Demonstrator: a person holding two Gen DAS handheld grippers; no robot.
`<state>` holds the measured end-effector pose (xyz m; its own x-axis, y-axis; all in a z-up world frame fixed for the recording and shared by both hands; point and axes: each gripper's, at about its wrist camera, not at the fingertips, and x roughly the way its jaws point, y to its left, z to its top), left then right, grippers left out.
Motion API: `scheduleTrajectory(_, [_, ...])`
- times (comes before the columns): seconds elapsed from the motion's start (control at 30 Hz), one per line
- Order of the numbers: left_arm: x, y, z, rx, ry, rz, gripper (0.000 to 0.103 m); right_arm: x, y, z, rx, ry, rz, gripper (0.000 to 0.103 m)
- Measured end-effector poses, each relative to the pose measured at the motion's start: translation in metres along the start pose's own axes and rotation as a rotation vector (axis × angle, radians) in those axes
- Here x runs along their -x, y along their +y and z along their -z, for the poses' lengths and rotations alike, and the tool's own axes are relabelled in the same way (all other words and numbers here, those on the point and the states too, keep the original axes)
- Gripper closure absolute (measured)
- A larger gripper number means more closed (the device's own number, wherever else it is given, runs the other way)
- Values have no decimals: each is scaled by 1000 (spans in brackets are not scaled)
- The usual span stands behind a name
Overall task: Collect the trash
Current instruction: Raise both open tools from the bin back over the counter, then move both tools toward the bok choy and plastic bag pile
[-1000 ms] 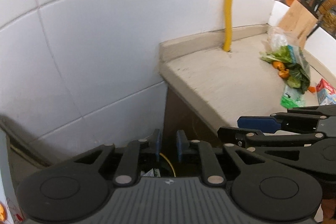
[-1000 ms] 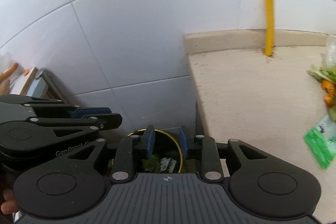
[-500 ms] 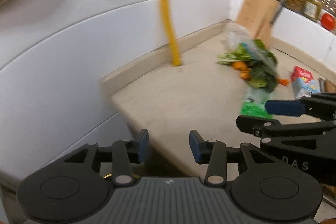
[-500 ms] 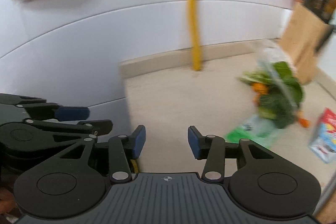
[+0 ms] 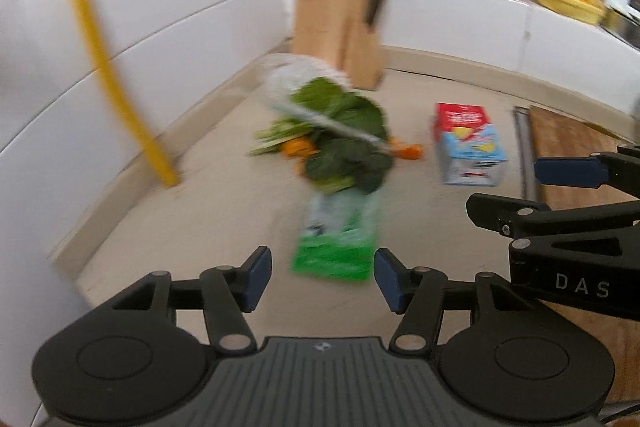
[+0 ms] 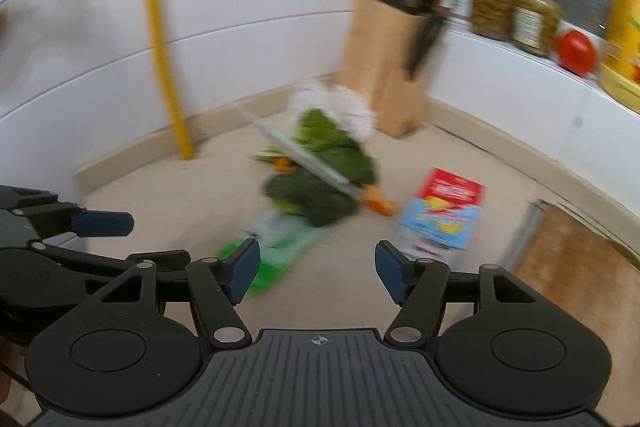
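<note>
We're on the approach w/ both grippers empty, left gripper [image 5: 318, 277] and right gripper [image 6: 316, 271] jaws opening. Next: line up on the green packet [image 5: 334, 243], lying flat on the counter [image 5: 224, 211] just below the veg scraps [image 5: 344, 147]. Blurred, looks thin and crinkly.

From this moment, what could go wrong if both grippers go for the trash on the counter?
1. The green wrapper lies partly under the vegetable scraps; pulling it may scatter them.
2. Left gripper and right gripper, both empty and opening, are close together and could collide.
3. The carton lies near the wooden board; a fast grab may push it against the board.
</note>
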<state>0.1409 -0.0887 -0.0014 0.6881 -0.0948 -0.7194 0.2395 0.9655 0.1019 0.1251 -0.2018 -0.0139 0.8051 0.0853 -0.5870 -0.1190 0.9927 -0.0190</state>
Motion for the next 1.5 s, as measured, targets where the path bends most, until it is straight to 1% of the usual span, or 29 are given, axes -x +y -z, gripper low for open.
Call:
scheduleTrajectory(0.1, [-11,-17,-7,-31,11,29,51,2,-21,4,-33,7,41,31])
scheduleTrajectory(0.23, [-20,-35,-15,-62,20,41,51,3,-44,8,-63,20,77,31])
scheduleTrajectory(0.5, [-34,-49,-29,-76,25,50,51,-10,-71,6,-71,43,107,30])
scheduleTrajectory(0.73, [-47,-49,-37,-68,44,54,51,-24,-81,0,-73,75,133,28])
scheduleTrajectory(0.97, [-55,-41,-40,-42,58,61,51,-40,-85,-4,-72,111,131,27])
scheduleTrajectory(1.1, [-57,-39,-41,-32,57,62,51,-42,-84,-6,-60,109,126,27])
scheduleTrajectory(1.5, [-63,-36,-45,-12,59,67,51,-54,-89,-9,-96,125,197,27])
